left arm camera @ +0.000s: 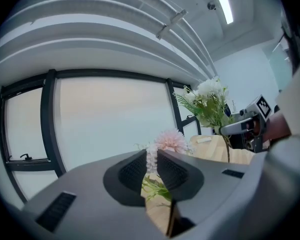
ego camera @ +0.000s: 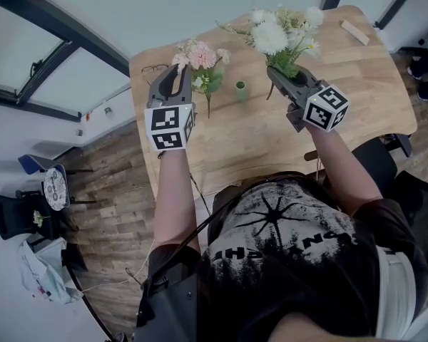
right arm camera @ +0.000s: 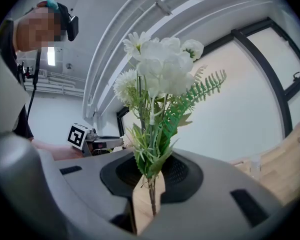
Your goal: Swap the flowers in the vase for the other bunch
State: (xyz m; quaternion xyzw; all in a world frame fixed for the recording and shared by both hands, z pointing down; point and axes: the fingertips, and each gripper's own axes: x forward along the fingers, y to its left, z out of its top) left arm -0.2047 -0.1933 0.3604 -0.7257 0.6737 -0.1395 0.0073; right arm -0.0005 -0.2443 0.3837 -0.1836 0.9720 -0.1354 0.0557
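Over the wooden table [ego camera: 257, 137], each of my grippers holds a bunch upright. My left gripper [ego camera: 174, 83] is shut on the stems of the pink bunch [ego camera: 200, 57], whose blooms rise just past the jaws. In the left gripper view the left gripper [left arm camera: 151, 166] pinches the pink bunch [left arm camera: 169, 141]. My right gripper [ego camera: 283, 75] is shut on the stems of the white bunch [ego camera: 278, 30]. In the right gripper view the right gripper [right arm camera: 150, 176] clamps the white bunch [right arm camera: 157, 69]. A small green vase [ego camera: 240, 90] stands empty on the table between the two grippers.
A small wooden block [ego camera: 354, 31] lies at the table's far right corner, and a pair of glasses [ego camera: 153, 68] lies near its far left corner. A chair [ego camera: 53, 184] and a bag [ego camera: 43, 273] are on the floor to the left. Large windows [left arm camera: 105, 119] run along the wall beyond the table.
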